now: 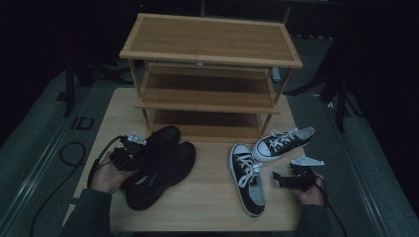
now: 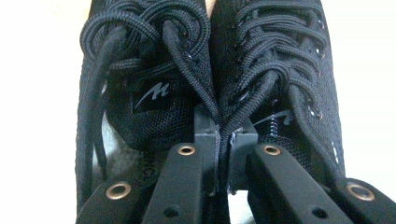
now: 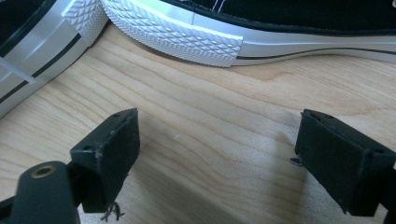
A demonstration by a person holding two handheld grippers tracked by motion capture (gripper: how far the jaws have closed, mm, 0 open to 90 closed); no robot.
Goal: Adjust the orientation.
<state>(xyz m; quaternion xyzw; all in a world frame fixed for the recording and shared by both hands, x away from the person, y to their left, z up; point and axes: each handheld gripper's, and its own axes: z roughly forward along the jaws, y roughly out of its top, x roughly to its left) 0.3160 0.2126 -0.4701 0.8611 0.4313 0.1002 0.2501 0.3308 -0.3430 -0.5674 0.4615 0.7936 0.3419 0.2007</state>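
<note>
A: Run me the list, left to right.

B: Item one, my left gripper [image 1: 129, 150], held in the left hand [image 1: 106, 174] at the table's [image 1: 207, 197] left side. In the left gripper view its fingers [image 2: 205, 135] stand nearly together, clamped on the adjoining inner collars of the pair of black mesh sneakers [image 1: 160, 165], with black laces pinched in the narrow gap.

A: And the sneakers themselves?

B: Item two: two black lace-up sneakers, side by side and touching, toes toward the rack, on the left half of the table. One tongue carries a small grey logo [image 2: 152, 95].

A: Behind them?

B: Item three, a three-tier bamboo shoe rack [image 1: 210, 44], standing at the table's far edge, shelves bare.

A: Right half?

B: Item four, one black-and-white canvas sneaker [image 1: 247, 177] lying toe toward me; item five, its mate [image 1: 284, 140] just beside it, angled toward the right, close to the rack's foot.

A: Last?

B: Item six, my right gripper [image 1: 282, 180] in the right hand [image 1: 311, 190], low over the table just beside the nearer canvas sneaker. Its fingers [image 3: 109, 149] stand wide apart, nothing between them but bare wood.
</note>
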